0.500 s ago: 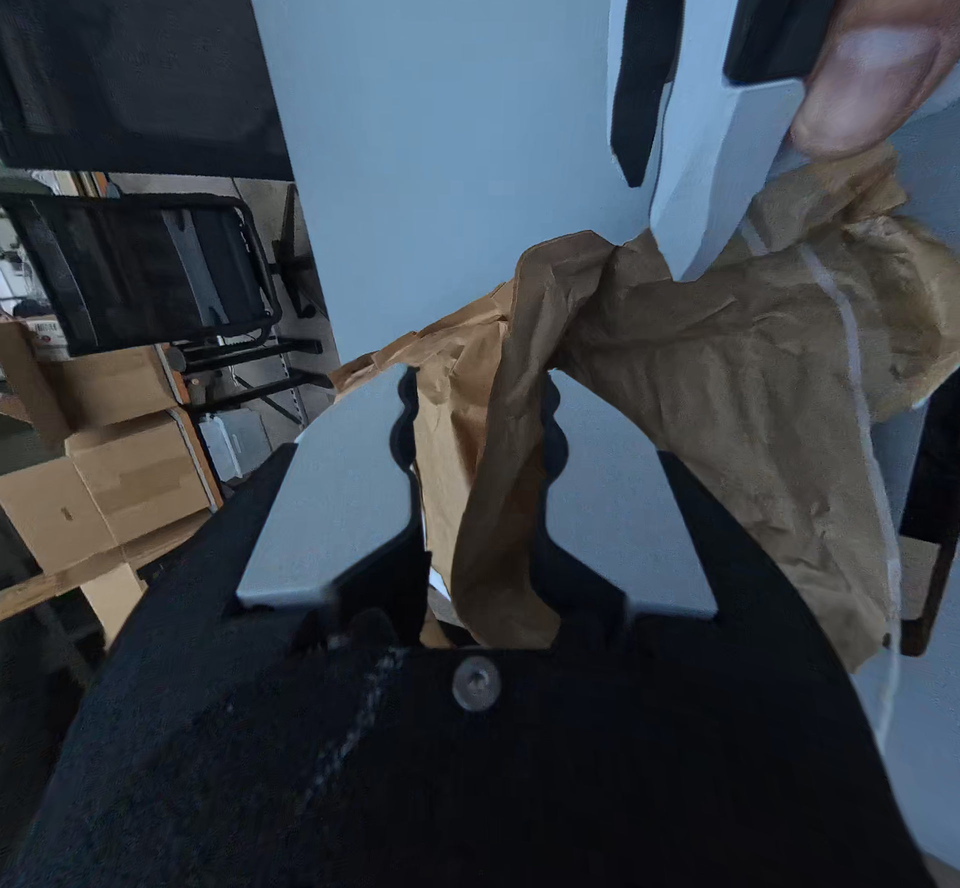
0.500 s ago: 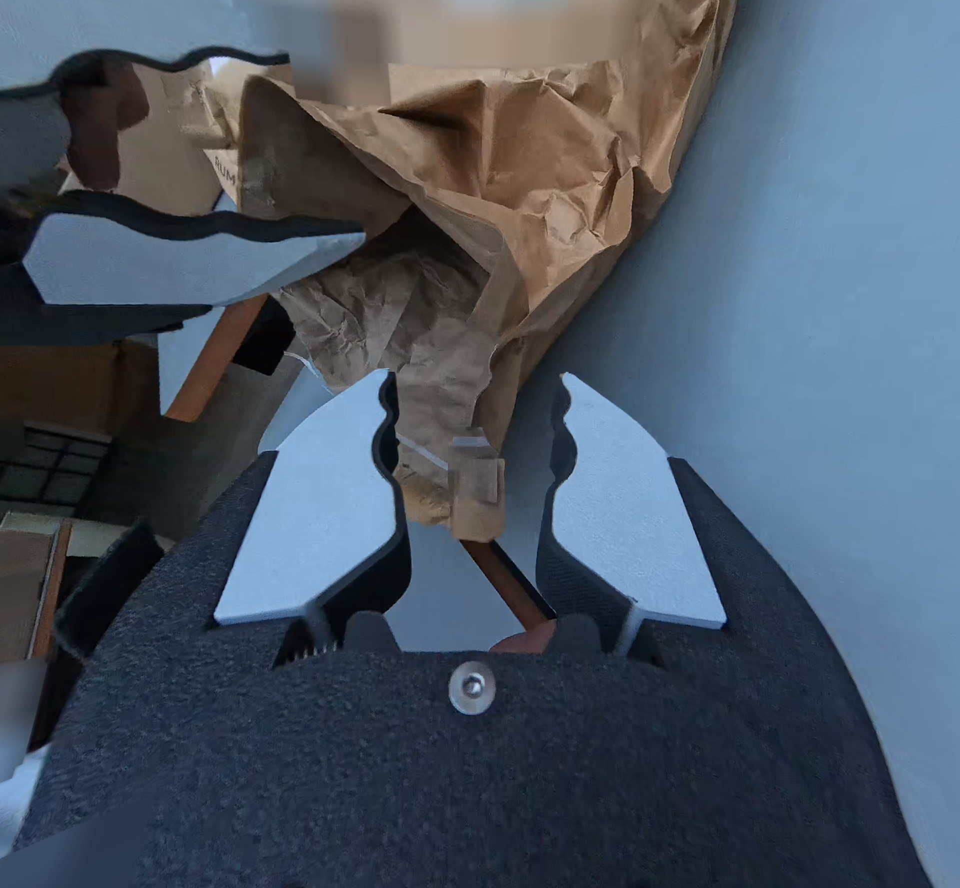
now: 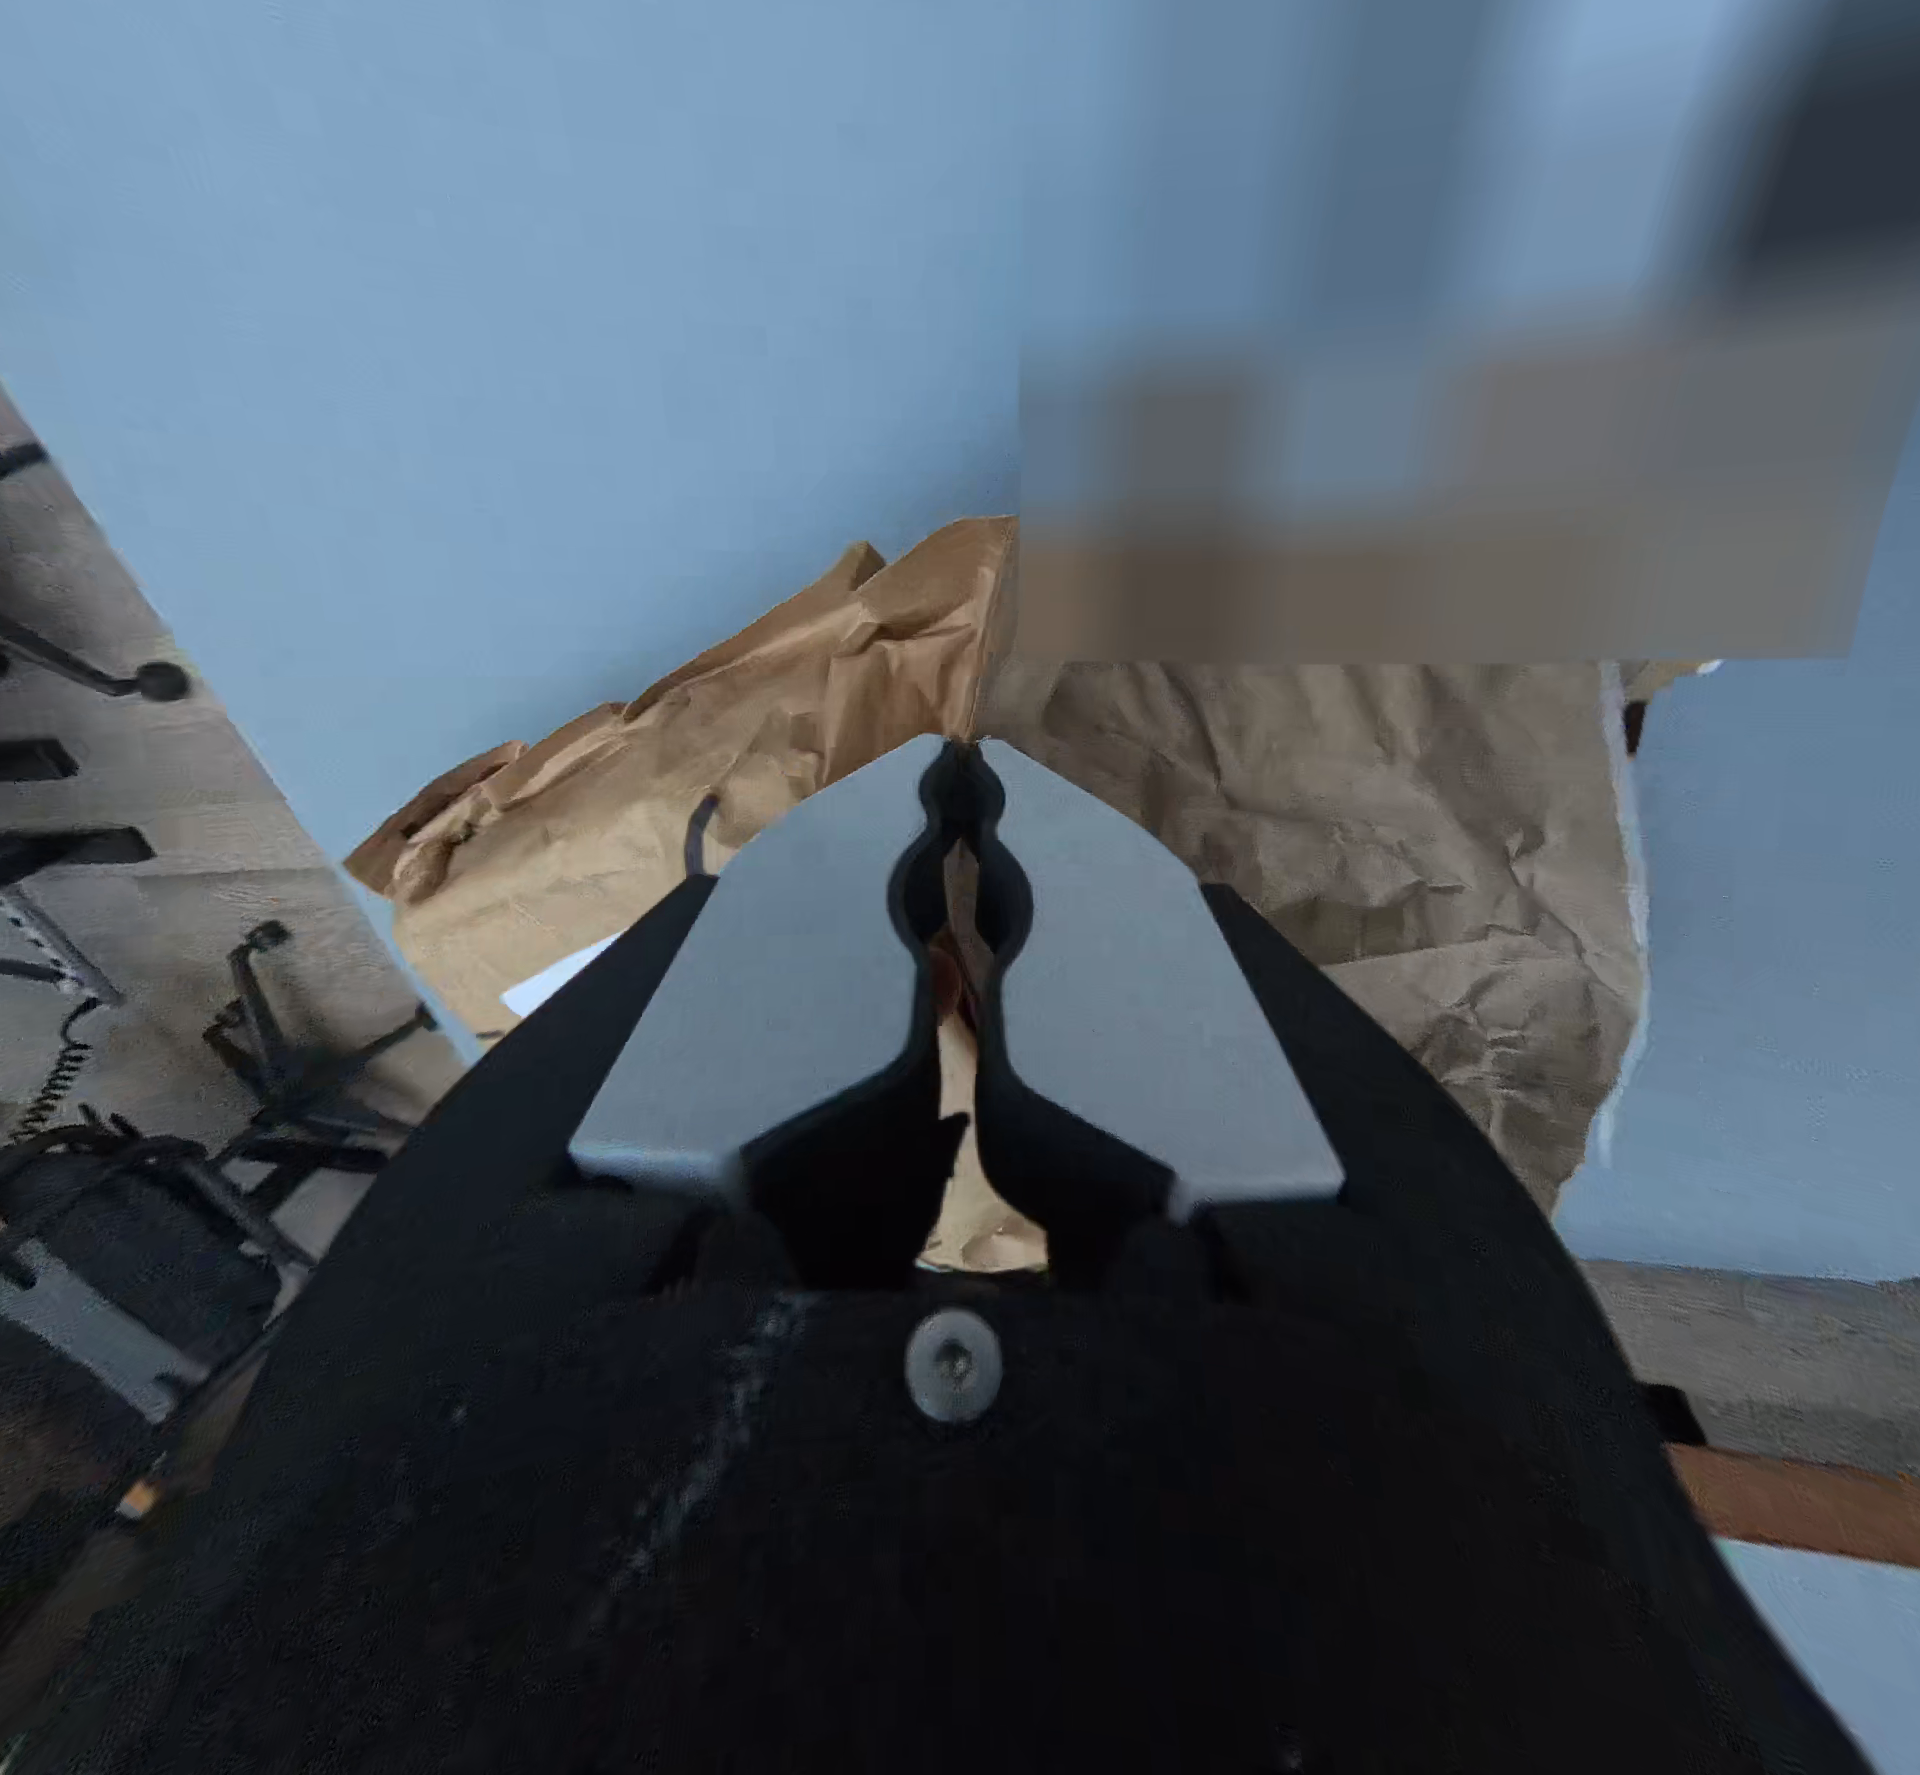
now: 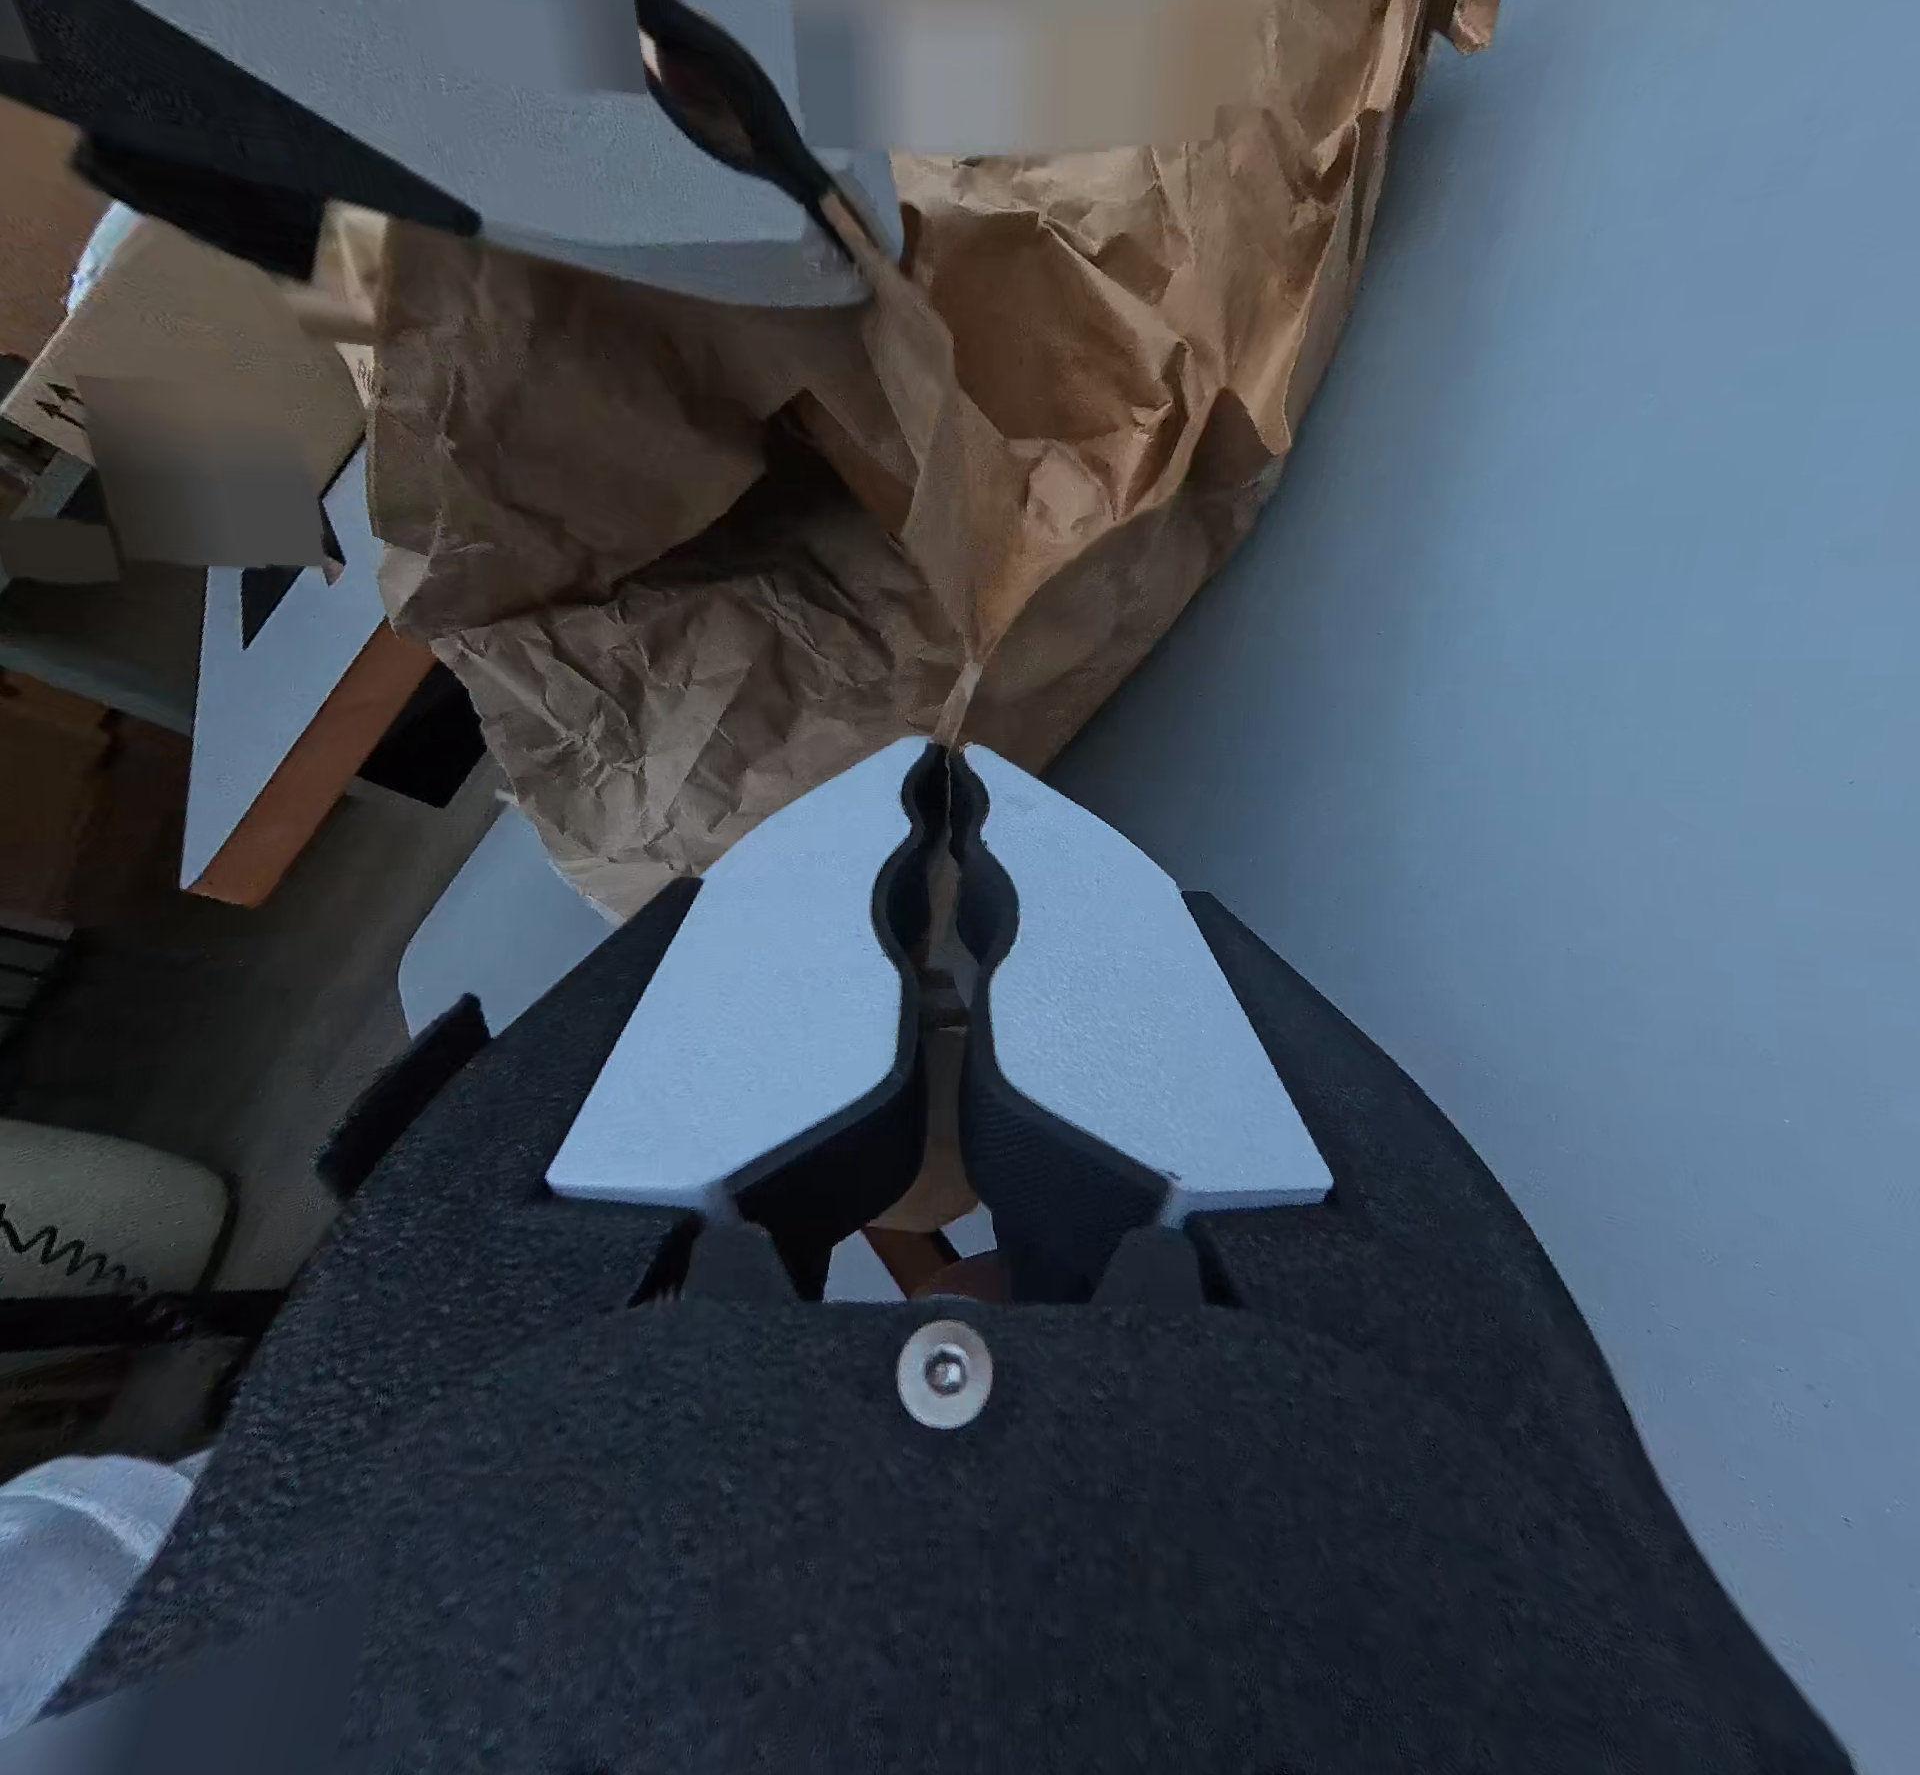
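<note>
**Both grippers pinching a crumpled brown paper bag**

Our left gripper (image 3: 961,759) is clenched on a fold of the brown paper bag (image 3: 1351,852), the paper pinched right at its tips and spreading away ahead and to both sides of it. Our right gripper (image 4: 945,754) is likewise clenched on a twisted edge of the same bag (image 4: 1091,354), which opens out just ahead of its tips; the left gripper shows in the right wrist view up and to the left, its tips biting the bag's rim.

We judge the bag light, soft and easily torn: it is heavily creased, holds no shape of its own, and a thin pinch like ours could rip it under a hard pull (a doubled fold or the rim looks the safer hold). What it contains, if anything, we cannot tell.

The bag lies against a pale blue-grey desk (image 3: 520,271), matte and smooth. Off to the left of our left gripper we see a grey floor (image 3: 135,790) with black chair legs (image 3: 291,1050); left of our right gripper, cardboard boxes (image 4: 208,395).
</note>
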Demonstrator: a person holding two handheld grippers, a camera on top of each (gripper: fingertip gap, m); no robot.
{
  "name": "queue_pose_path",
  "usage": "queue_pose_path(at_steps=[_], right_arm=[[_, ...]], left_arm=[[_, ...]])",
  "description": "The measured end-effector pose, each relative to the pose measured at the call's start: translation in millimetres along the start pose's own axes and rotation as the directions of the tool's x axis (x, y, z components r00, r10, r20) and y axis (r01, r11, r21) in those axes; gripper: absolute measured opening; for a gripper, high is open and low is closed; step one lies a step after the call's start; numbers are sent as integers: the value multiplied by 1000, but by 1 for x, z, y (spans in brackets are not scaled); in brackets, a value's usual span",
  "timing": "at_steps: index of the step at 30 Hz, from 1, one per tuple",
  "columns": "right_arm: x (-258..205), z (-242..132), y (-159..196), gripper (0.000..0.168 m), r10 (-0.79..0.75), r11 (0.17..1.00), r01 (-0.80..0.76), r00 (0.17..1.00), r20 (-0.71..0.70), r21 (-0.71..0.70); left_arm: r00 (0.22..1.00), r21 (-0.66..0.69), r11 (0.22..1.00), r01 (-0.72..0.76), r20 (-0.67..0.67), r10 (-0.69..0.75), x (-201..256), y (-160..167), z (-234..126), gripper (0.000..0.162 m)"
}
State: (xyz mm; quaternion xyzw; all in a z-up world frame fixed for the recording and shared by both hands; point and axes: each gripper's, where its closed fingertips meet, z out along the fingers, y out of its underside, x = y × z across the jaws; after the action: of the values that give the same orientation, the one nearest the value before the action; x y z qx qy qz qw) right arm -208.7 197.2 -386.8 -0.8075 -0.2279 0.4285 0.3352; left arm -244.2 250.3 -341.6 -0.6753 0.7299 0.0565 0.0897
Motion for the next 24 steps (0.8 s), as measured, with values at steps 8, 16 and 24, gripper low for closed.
queue_pose_path(at_steps=[8, 16, 24], right_arm=[[38, -41, 26, 0, 48, 999, -50, 995, -82, -21], [47, -63, 14, 0, 88, 996, -87, 993, -77, 23], [58, -83, 52, 0, 101, 989, -111, 990, -99, -101]], left_arm=[[931, 47, 951, 304, 195, -308, -86, 61, -48, 0], [793, 202, 878, 433, 378, -478, -131, 86, -107, 0], [822, 205, 850, 485, 224, -523, -82, 69, -83, 0]])
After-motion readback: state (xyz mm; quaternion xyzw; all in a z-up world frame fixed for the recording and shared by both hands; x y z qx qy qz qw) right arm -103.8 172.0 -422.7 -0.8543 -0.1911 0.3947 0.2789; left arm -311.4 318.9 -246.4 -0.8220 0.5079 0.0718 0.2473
